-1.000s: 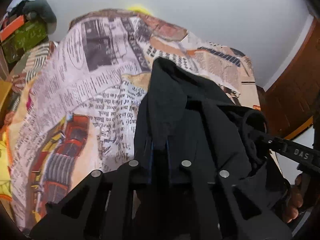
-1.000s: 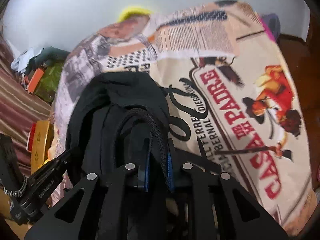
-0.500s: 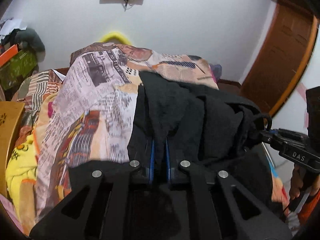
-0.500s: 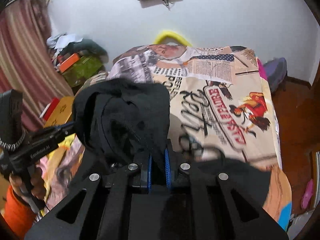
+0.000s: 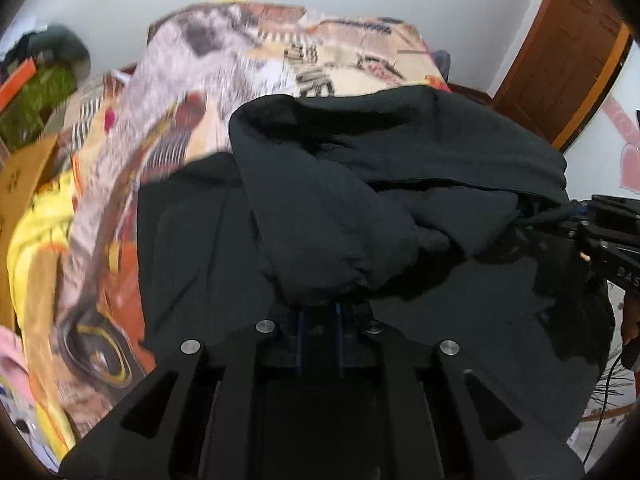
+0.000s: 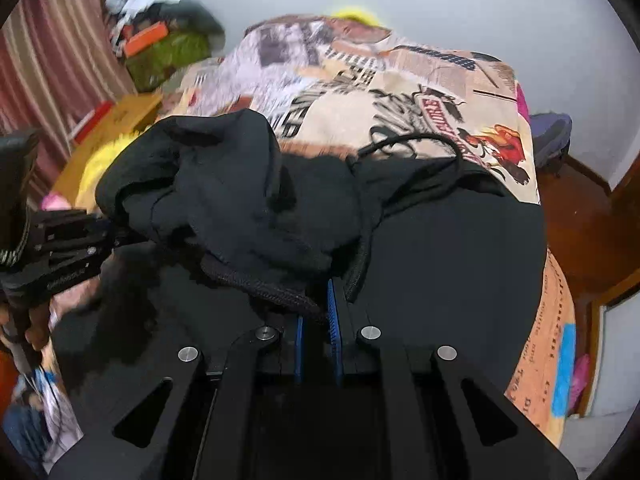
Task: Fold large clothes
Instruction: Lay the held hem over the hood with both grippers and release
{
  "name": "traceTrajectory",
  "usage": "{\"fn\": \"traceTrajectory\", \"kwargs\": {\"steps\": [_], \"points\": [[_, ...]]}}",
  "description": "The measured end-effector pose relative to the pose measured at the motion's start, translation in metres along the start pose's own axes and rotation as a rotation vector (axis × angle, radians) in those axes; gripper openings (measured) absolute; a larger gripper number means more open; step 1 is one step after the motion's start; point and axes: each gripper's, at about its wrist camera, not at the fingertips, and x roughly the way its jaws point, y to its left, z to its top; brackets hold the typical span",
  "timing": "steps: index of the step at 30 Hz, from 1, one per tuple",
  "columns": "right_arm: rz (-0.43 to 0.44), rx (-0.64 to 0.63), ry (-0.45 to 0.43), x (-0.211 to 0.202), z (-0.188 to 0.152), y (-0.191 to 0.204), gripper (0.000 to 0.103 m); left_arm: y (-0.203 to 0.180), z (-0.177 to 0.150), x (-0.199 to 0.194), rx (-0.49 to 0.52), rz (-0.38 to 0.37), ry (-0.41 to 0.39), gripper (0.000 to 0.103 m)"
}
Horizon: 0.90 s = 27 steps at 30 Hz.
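Both grippers pinch one black garment over the bed.
The left gripper (image 5: 320, 312) and the right gripper (image 6: 318, 312) are each nearly closed on a fold of the black hoodie (image 6: 440, 248), which drapes over the printed bedspread (image 6: 420, 92).

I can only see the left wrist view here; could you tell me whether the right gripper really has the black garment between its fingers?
Observer: Yes. In the right wrist view the right gripper is shut on a ribbed, corded edge of the black fabric garment.
Operator: Thank you. Is anything loose on that side of it?
Observer: A thin black drawstring cord loops out over the printed newspaper-pattern bedspread.
Operator: And what lies beyond the bed's far right corner?
Observer: A purple bundle sits on the brown wooden floor, by the white wall.
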Motion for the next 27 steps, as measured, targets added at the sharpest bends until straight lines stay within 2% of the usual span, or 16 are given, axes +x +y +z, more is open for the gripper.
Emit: {"fn": "traceTrajectory", "kwargs": {"steps": [2, 3, 4, 5, 6, 7, 9, 10, 13, 17, 21, 27], "points": [[-0.017, -0.045, 0.002, -0.010, -0.002, 0.007, 0.010, 0.003, -0.008, -0.007, -0.002, -0.006, -0.008, 0.013], [-0.015, -0.058, -0.003, -0.015, -0.002, 0.009, 0.012, 0.006, -0.010, -0.012, 0.001, -0.004, -0.015, 0.019], [-0.007, -0.063, -0.008, -0.021, -0.001, 0.010, 0.015, 0.009, -0.012, -0.017, 0.000, -0.003, -0.021, 0.033], [0.002, -0.064, -0.015, -0.026, -0.001, 0.011, 0.018, 0.013, -0.013, -0.023, -0.003, -0.003, -0.034, 0.040], [0.012, -0.064, -0.024, -0.032, 0.001, 0.012, 0.025, 0.018, -0.015, -0.031, -0.008, -0.005, -0.062, 0.052], [0.014, -0.066, -0.033, -0.035, 0.001, 0.014, 0.038, 0.020, -0.016, -0.039, -0.013, -0.003, -0.086, 0.056], [0.015, -0.075, -0.065, -0.042, 0.003, 0.018, 0.054, 0.029, -0.013, -0.054, -0.034, 0.008, -0.128, 0.056], [0.018, -0.081, -0.088, -0.044, 0.005, 0.021, 0.055, 0.033, -0.011, -0.058, -0.045, 0.010, -0.140, 0.056], [0.039, -0.077, -0.100, -0.038, 0.016, 0.028, 0.055, 0.047, 0.001, -0.063, -0.075, 0.002, -0.168, 0.059], [0.084, -0.054, -0.087, -0.016, 0.033, 0.035, 0.055, 0.059, 0.017, -0.042, -0.093, -0.005, -0.138, 0.059], [0.107, -0.031, -0.038, 0.015, 0.046, 0.040, 0.055, 0.057, 0.026, -0.017, -0.085, -0.045, -0.105, 0.059], [0.142, 0.028, 0.037, 0.060, 0.060, 0.033, 0.055, 0.045, 0.041, 0.022, -0.039, -0.059, -0.072, 0.059]]}}
